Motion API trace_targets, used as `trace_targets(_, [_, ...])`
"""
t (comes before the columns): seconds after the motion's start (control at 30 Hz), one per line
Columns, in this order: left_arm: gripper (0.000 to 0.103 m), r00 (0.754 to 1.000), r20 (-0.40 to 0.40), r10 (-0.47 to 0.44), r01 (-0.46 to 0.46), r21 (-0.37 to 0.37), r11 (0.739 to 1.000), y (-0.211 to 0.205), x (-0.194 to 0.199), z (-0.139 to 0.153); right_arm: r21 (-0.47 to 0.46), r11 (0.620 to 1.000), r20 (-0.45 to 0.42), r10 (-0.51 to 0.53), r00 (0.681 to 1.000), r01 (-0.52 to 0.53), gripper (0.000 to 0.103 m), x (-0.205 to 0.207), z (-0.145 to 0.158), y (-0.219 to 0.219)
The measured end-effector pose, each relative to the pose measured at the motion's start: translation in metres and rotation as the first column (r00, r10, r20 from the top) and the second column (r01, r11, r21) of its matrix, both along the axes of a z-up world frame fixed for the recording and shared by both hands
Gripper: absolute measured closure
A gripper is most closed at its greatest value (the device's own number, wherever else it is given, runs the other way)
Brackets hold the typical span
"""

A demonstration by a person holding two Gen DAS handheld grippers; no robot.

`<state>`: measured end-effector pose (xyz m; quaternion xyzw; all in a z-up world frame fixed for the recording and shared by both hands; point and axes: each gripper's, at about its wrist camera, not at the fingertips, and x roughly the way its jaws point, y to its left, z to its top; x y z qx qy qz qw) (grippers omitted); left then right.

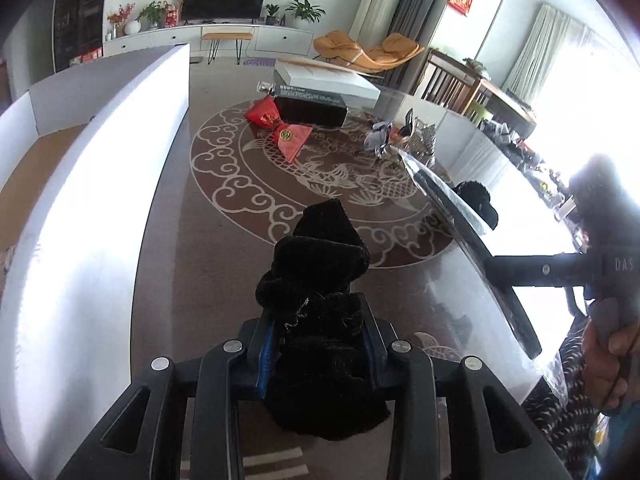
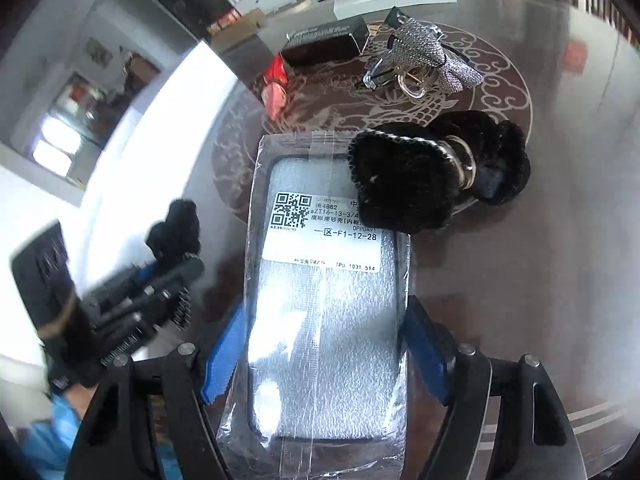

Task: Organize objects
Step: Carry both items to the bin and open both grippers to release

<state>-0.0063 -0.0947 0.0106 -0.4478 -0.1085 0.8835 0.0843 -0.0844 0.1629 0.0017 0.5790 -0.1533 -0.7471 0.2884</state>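
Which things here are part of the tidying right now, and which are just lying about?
In hand:
- black sock, pinched in the left tool
- bagged phone case, between the right tool's pads
- white box, the likely bin

Lying about:
- red pouch
- black carton
- furry black keyring
- sparkly bow

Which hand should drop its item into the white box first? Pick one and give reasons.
Left. The left gripper is clamped on the black cloth, and the white box stands right beside it. The right gripper, holding the bagged phone case, is farther from the box, on the left gripper's other side.
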Motion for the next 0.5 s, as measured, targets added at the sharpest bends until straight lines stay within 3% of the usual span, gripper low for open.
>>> trace_targets(0.03, [0.069,1.0,-0.002,0.004,-0.004,0.024,1.0,-0.002,0.004,0.005,-0.059,0.998,0.025,-0.012,1.0,0.013,0.028,0.0,0.001,0.003])
trace_targets(0.1, [0.069,1.0,-0.008,0.014,-0.013,0.052,0.999,-0.006,0.011,0.019,-0.081,0.997,0.05,-0.014,0.999,0.018,0.028,0.0,0.002,0.001])
trace_targets(0.2, [0.069,0.999,-0.03,0.042,-0.039,0.097,0.994,-0.025,0.023,0.045,-0.242,0.97,0.126,-0.004,0.992,0.035,0.028,0.002,0.007,-0.006])
trace_targets(0.37, [0.069,0.98,-0.077,0.181,-0.18,0.03,0.983,-0.09,0.049,0.087,-0.289,0.95,-0.025,0.116,0.993,-0.119,0.028,0.021,0.08,-0.083])
trace_targets(0.5, [0.069,0.93,-0.05,0.365,-0.367,-0.063,0.928,-0.161,0.071,0.087,-0.292,0.919,-0.143,0.232,0.962,-0.265,0.028,0.045,0.129,-0.18])
